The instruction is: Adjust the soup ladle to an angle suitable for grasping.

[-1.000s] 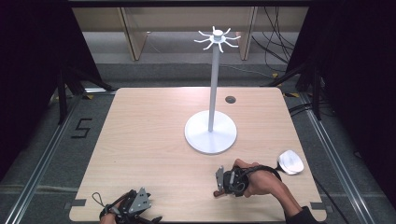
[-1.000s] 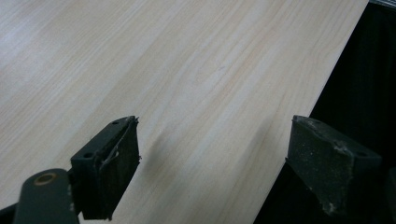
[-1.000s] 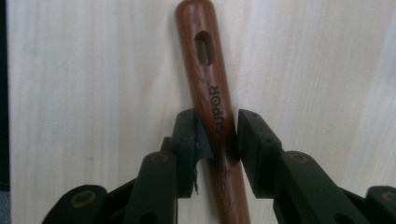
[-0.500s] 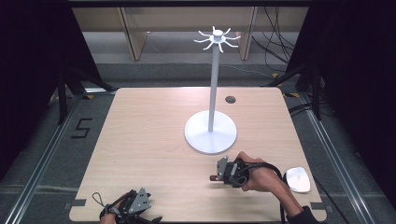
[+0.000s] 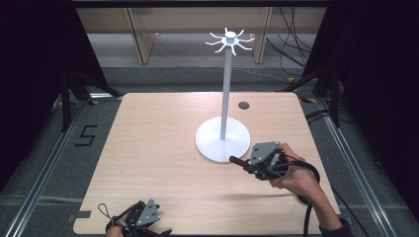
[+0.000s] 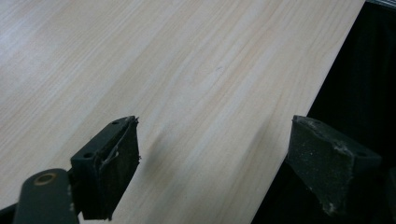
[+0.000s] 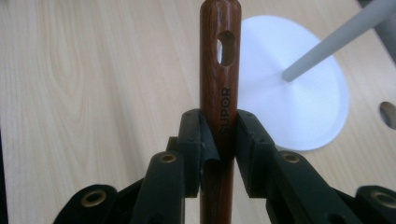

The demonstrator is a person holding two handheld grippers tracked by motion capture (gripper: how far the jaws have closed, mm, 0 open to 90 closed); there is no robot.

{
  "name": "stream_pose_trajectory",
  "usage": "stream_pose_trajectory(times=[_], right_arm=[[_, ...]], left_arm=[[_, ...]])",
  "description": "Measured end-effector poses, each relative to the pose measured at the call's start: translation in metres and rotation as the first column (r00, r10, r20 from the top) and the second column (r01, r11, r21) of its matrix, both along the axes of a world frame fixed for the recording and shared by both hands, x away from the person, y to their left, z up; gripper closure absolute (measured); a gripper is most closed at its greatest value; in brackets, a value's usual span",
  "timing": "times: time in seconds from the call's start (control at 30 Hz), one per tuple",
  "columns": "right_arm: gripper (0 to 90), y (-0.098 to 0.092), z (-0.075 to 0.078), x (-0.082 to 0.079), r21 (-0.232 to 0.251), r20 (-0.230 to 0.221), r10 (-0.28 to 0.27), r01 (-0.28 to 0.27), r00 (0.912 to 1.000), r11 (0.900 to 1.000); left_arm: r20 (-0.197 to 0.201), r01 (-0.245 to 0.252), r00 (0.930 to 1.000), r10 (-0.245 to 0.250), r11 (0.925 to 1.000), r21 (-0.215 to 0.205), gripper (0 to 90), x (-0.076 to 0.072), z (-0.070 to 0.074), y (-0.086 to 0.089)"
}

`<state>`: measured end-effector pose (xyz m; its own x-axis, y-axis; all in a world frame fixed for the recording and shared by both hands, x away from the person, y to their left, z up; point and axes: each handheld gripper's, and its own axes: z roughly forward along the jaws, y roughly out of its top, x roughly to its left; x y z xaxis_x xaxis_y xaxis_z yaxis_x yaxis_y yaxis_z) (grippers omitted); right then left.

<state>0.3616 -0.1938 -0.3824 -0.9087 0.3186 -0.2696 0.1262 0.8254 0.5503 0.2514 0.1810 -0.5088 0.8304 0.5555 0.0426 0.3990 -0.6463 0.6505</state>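
Observation:
A dark red-brown wooden handle (image 7: 219, 70) marked SUPOR, with a slot hole near its tip, is clamped between the jaws of my right gripper (image 7: 219, 135). In the high view the right gripper (image 5: 249, 165) is held just right of the white stand's round base (image 5: 222, 140), and the handle's tip (image 5: 236, 160) points left over the base's rim. The rest of that utensil is hidden behind the hand. The stand's thin pole (image 5: 226, 89) carries a ring of hooks (image 5: 230, 40) at its top. My left gripper (image 5: 143, 219) rests at the table's front left edge, jaws open (image 6: 215, 154) over bare wood.
The light wooden table (image 5: 158, 143) has a small dark hole (image 5: 243, 105) behind the stand. A black cable (image 5: 309, 212) trails from the right gripper off the front edge. Dark curtains and floor rails flank the table.
My right gripper has moved away from the front right corner toward the stand's base and turned the handle leftward. The white end of the utensil seen earlier is now hidden. The left gripper has not moved.

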Motion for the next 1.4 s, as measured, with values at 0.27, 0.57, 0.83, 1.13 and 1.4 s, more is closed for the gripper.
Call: stream_pose_trajectory(times=[0.27, 0.57, 0.83, 1.13, 1.4], right_arm=[[74.0, -0.024, 0.026, -0.006, 0.144, 0.066, -0.084, 0.074, 0.9943, 0.987], [73.9, -0.051, 0.048, -0.008, 0.295, 0.087, -0.144, 0.113, 0.9857, 0.949], [74.0, -0.077, 0.062, -0.009, 0.422, 0.096, -0.183, 0.126, 0.9784, 0.898], [74.0, -0.091, 0.071, -0.008, 0.528, 0.075, -0.216, 0.145, 0.9736, 0.837], [73.8, -0.105, 0.084, -0.002, 0.658, 0.054, -0.203, 0.117, 0.9777, 0.744]], left_arm=[[-0.001, 0.001, 1.0, -0.001, 1.0, -0.002, 16.0, 0.0, 0.0, 0.0], [-0.002, 0.002, 1.0, -0.002, 1.0, -0.002, 16.0, 0.0, 0.0, 0.0], [-0.005, 0.0, 1.0, 0.0, 1.0, 0.002, 16.0, 0.0, 0.0, 0.0], [-0.005, -0.001, 1.0, 0.001, 1.0, -0.001, 16.0, 0.0, -0.001, -0.001], [-0.006, 0.001, 1.0, -0.001, 1.0, -0.002, 16.0, 0.0, -0.001, 0.0]])
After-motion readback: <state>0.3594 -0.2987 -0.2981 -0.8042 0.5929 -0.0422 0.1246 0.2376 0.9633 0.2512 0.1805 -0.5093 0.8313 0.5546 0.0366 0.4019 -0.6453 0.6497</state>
